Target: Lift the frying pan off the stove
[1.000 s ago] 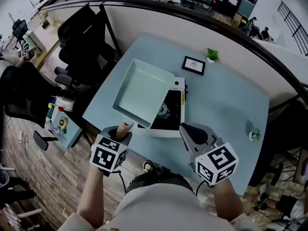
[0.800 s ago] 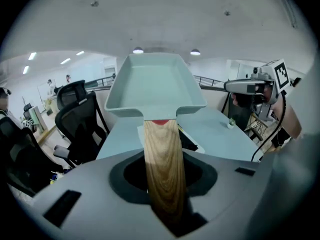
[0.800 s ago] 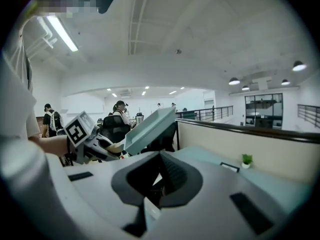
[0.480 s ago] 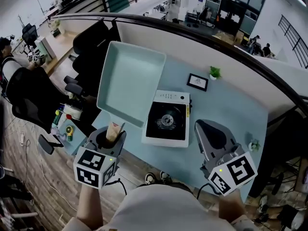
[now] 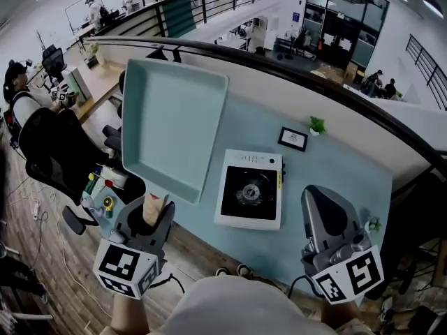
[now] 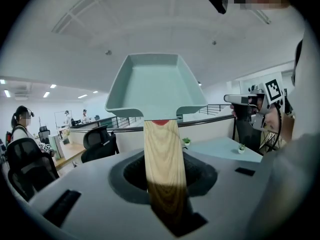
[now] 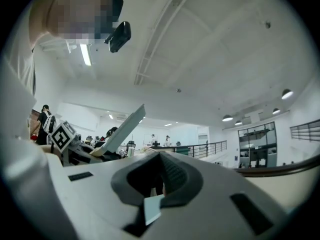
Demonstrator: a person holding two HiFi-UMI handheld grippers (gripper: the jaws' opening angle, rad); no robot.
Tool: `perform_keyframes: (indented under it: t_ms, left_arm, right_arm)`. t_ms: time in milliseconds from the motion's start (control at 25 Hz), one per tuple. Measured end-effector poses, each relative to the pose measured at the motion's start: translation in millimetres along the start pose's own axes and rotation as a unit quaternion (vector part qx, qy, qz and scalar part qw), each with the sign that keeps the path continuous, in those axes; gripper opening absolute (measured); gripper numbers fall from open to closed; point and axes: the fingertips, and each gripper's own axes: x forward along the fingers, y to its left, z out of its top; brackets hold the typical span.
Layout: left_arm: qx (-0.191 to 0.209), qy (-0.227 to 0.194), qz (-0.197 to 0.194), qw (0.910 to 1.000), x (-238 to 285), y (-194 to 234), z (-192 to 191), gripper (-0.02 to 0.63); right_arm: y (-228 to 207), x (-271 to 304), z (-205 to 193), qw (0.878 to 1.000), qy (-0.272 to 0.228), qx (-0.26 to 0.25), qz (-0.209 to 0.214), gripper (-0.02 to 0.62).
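Your left gripper (image 5: 153, 213) is clamped on the wooden handle (image 6: 162, 159) of the one frying pan (image 5: 171, 128). The pan is raised, to the left of and apart from the single stove (image 5: 251, 197) on the table (image 5: 342, 162). Your right gripper (image 5: 323, 218) has its jaws together and empty. Potted plants: two, the far plant (image 5: 318, 125) and the near plant (image 5: 372, 225).
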Motion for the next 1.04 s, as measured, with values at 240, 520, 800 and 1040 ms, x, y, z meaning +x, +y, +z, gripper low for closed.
perform_keyframes:
  t_ms: [240,520,800,1040]
  left_arm:
    - [-0.014,0.001,0.014,0.9998,-4.4,9.4,-2.6,0.120]
    - [-0.014,0.010,0.015,0.9997,-2.5,5.9,-8.4,0.120]
    - [-0.007,0.015,0.018,0.9997,1.4,3.8,-5.7,0.120]
    - [-0.007,0.019,0.016,0.9997,7.8,1.0,-3.6,0.120]
  right_arm:
    - [-2.0,-0.4,4.9,1.000,-0.008,0.005,-0.005,0.005]
    - [-1.1,1.8,-0.7,1.000,0.005,0.000,0.005,0.005]
    - [-3.1,2.2,-3.3,1.000,0.004,0.004,0.011,0.005]
    - [-8.3,2.6,-5.2,1.000,0.006,0.007,0.008,0.005]
